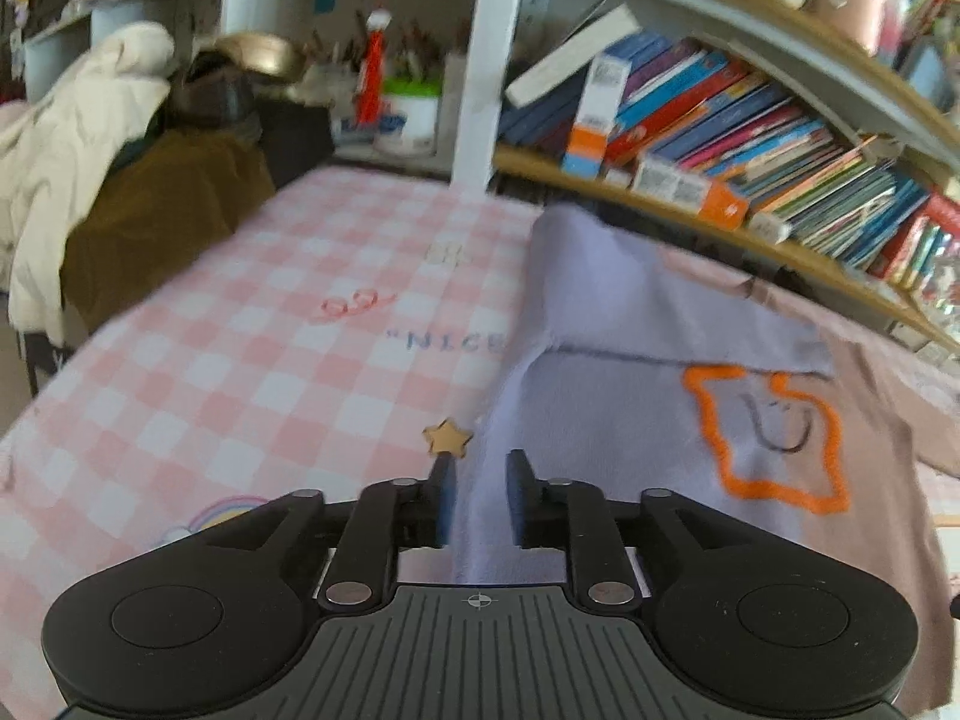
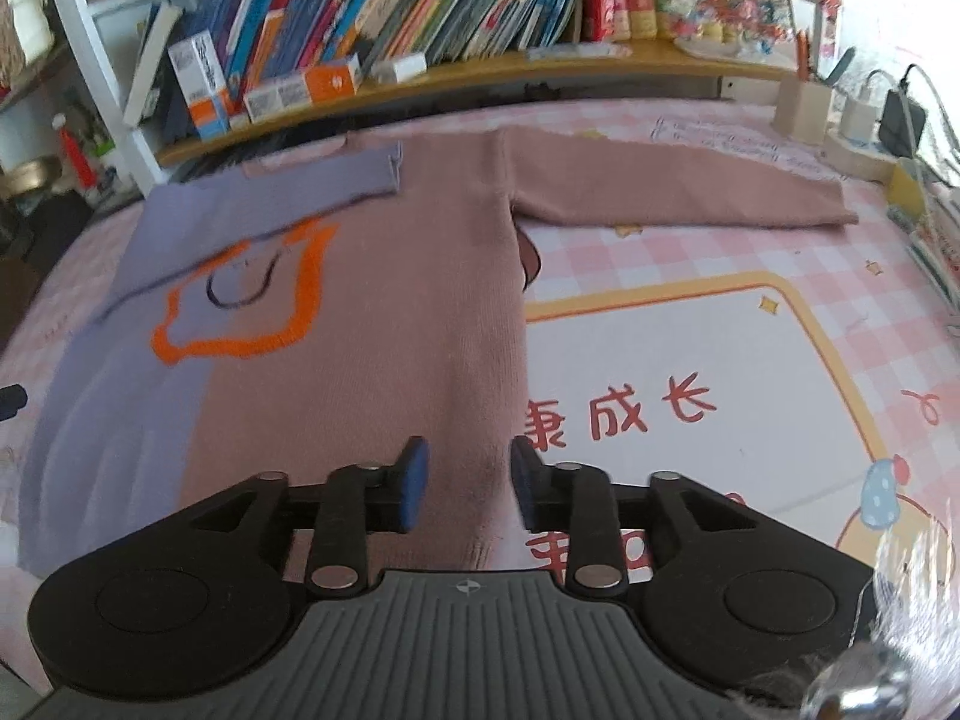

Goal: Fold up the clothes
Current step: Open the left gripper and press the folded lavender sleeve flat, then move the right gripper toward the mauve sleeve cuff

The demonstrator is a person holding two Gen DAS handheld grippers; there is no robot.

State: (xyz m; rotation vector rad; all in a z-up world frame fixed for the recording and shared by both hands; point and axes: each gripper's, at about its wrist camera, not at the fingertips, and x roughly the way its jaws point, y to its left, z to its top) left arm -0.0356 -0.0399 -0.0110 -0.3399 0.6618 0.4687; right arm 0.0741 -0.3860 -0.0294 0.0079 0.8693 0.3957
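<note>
A sweater (image 2: 372, 300), lavender on one half and dusty pink on the other, lies flat on the checked tablecloth with an orange outline motif (image 2: 240, 300) on its chest. Its lavender sleeve (image 2: 270, 198) is folded across the chest, and its pink sleeve (image 2: 678, 186) stretches out to the right. My right gripper (image 2: 468, 462) hovers open over the pink hem, pads clear of the knit. In the left wrist view my left gripper (image 1: 477, 468) stands open at the sweater's (image 1: 600, 420) lavender side edge, with cloth showing in the gap but not pinched.
The pink checked tablecloth (image 1: 240, 330) stretches left of the sweater. A shelf of books (image 2: 420, 12) runs along the far edge. A cream coat and brown clothes (image 1: 72, 138) are heaped at far left. A wooden holder and chargers (image 2: 804, 102) stand at far right.
</note>
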